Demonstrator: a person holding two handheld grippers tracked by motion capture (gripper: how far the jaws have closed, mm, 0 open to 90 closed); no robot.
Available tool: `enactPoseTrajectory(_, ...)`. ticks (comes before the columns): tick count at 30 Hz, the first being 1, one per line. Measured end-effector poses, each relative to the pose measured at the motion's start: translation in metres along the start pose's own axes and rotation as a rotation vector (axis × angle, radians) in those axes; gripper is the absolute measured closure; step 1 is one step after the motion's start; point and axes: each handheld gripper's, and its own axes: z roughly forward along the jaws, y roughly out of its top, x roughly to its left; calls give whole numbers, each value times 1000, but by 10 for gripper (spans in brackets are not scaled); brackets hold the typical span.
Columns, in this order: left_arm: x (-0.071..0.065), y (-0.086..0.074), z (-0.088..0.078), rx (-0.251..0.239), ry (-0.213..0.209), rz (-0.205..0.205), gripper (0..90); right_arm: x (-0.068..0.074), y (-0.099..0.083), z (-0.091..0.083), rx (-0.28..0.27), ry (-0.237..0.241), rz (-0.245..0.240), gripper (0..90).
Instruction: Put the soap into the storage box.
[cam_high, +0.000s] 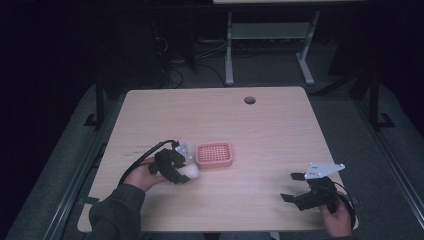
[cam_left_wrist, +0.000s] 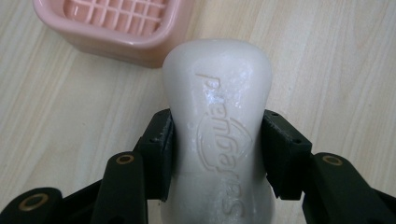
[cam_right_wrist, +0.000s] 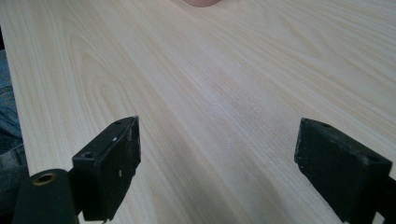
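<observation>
The left gripper (cam_high: 176, 167) holds a white soap bar (cam_left_wrist: 219, 121), its jaws pressed against the bar's two long sides at the narrowed waist. The bar sits at the near left of the table (cam_high: 280, 125), just left of the pink soap dish (cam_high: 214, 154). In the left gripper view the dish lies just beyond the bar's far end. Whether the bar rests on the wood or is lifted clear cannot be judged from these views.

The right gripper (cam_high: 296, 186) is at the near right edge, well apart from the dish, its jaws wide with nothing between them.

Risks noted:
- The bar's surface looks glossy and rounded, and the hold covers only a short stretch of it. It may well slip or pivot if tilted.
- A firmer squeeze could shoot it forward.
- The dish is probably light and nothing steadies it. A nudge from the bar's front end would likely push it away.
</observation>
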Motion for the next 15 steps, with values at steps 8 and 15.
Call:
enactPoseTrajectory(8,4,6,1,9,0,4,496,-1,0,-1,-3,1,3,142)
enactPoseTrajectory(15,6,11,-1,10,4,7,496,-1,0,-1,-7,2,2,142)
